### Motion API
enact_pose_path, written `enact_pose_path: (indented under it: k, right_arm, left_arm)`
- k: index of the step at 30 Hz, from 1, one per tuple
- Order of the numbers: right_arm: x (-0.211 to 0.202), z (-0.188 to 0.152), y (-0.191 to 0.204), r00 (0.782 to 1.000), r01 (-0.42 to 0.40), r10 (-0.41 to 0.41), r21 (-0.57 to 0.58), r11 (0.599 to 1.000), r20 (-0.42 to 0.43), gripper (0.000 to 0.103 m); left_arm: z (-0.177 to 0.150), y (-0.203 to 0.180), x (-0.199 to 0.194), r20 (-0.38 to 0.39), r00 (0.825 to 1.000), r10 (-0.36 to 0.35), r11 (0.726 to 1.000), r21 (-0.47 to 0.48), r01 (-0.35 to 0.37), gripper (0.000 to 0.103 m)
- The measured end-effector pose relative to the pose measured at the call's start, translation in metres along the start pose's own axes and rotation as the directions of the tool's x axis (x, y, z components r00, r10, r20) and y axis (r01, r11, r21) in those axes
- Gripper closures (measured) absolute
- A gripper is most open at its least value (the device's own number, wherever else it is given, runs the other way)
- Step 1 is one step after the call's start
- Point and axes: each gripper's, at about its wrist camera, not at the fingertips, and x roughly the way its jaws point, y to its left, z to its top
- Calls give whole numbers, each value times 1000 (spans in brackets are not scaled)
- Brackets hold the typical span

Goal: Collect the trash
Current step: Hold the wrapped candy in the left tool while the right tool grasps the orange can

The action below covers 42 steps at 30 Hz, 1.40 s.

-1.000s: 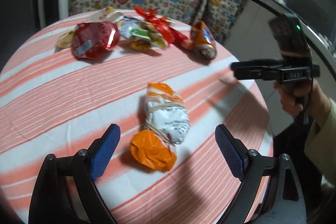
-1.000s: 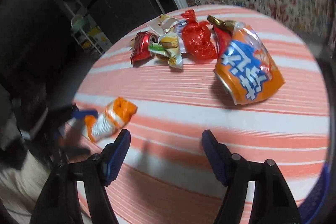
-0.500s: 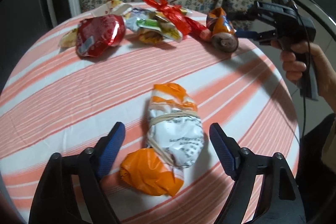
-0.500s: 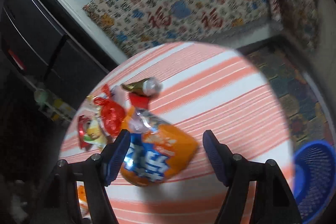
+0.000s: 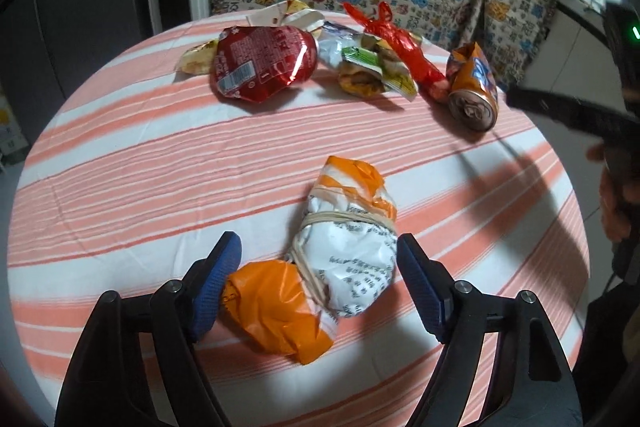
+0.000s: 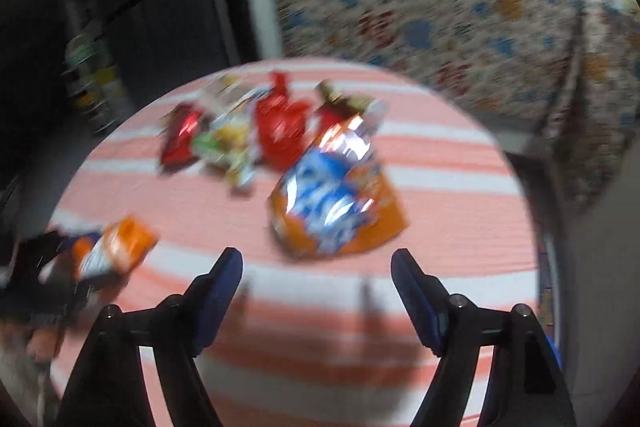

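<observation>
Left tool is straddling the banded wrapper bundle, pads not pressing.
Right tool is widening, empty; crushed orange can is risking rolling.

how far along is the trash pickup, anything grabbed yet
Nothing looks collected yet. In hand: the left tongs straddle the orange-and-white wrapped bundle, not clamped. The right tongs are opening, empty, short of the crushed orange can. Left: both of those, the red foil bag and the wrapper pile.
</observation>
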Motion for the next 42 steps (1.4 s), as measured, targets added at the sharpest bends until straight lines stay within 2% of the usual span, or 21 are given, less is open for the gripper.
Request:
enact_pose_path:
  k: [2, 4, 5, 6, 7, 8, 11, 14, 17, 19, 20, 21, 23, 25, 29, 31, 32, 34, 35, 38, 42]
  right_arm:
    - [6, 9, 16, 999, 38, -38, -1, 999, 19, 24]
    - [22, 14, 39, 992, 128, -126, -95, 987, 32, 25]
    - [28, 13, 42, 986, 165, -163, -111, 980, 23, 36]
    - [31, 13, 40, 986, 167, -167, -95, 981, 7, 53]
    - [29, 9, 28, 991, 133, -134, -48, 990, -18, 60]
    - [26, 5, 19, 991, 134, -135, -31, 991, -24, 77]
    - [1, -18, -13, 995, 93, -93, -23, 995, -34, 103]
    - [-21, -42, -45, 994, 87, -91, -58, 994, -58, 102]
    - [-29, -52, -65, 990, 96, -99, -32, 995, -97, 97]
    - [-35, -49, -70, 991, 100, -99, 10, 995, -92, 66]
    - [-37, -42, -72, 993, 91, -87, 46, 995, -74, 35]
    - [-40, -37, -71, 996, 84, -81, 75, 994, -45, 27]
    - [-42, -15, -56, 997, 67, -69, 117, 991, 20, 27]
    - [-32, 10, -37, 997, 66, -71, 128, 990, 34, 27]
    - [9, 42, -18, 991, 131, -128, 136, 982, -30, 30]
    - [29, 45, -19, 983, 173, -162, 129, 976, -90, 60]
    - [35, 44, -22, 979, 176, -159, 133, 975, -130, 66]
    - [22, 40, -29, 979, 180, -160, 166, 970, -126, 70]
    - [12, 35, -34, 984, 149, -127, 187, 971, -125, 81]
    - [-21, 21, -43, 992, 97, -79, 179, 979, -103, 81]
    - [-60, -4, -56, 996, 38, -20, 201, 979, -91, 81]
  left_arm:
    - [0, -3, 0, -4, 1000, 10, 1000, 9, -10, 21]
    - [0, -1, -1, -2, 1000, 7, 1000, 2, -7, 21]
    - [-1, 1, -2, 1, 1000, 3, 1000, -2, -3, 22]
    - [-2, 2, -3, 4, 1000, -1, 1000, -9, 1, 23]
    - [-2, 4, -4, 6, 1000, -8, 1000, -15, 8, 23]
    - [-3, 4, -4, 8, 1000, -11, 1000, -18, 11, 23]
    - [-2, 4, -3, 7, 1000, -9, 1000, -16, 9, 23]
    - [-2, 3, -3, 5, 1000, -7, 1000, -12, 7, 23]
    - [-2, 2, -2, 5, 1000, -6, 1000, -12, 6, 23]
    - [-2, 1, -2, 4, 1000, 3, 1000, -9, -3, 23]
    - [-3, 0, -2, 3, 1000, 9, 1000, -7, -9, 23]
    - [-3, -1, -2, 1, 1000, 18, 1000, -2, -18, 23]
    - [-3, -4, -2, 0, 999, 37, 999, 2, -37, 25]
    - [-3, -5, -2, 2, 999, 54, 999, 2, -54, 30]
    - [-4, -9, -5, 6, 1000, 22, 1000, -5, -22, 35]
    - [-5, -13, -5, 6, 1000, 21, 1000, 7, -21, 39]
    - [-6, -14, -6, 5, 1000, 14, 1000, 9, -14, 41]
    - [-6, -14, -10, 9, 1000, -28, 1000, -9, 28, 43]
    - [-6, -14, -13, 12, 999, -45, 999, -25, 46, 44]
    - [0, -23, -18, 26, 994, -104, 993, -49, 105, 45]
    - [12, -48, -27, 42, 989, -142, 989, -23, 143, 45]
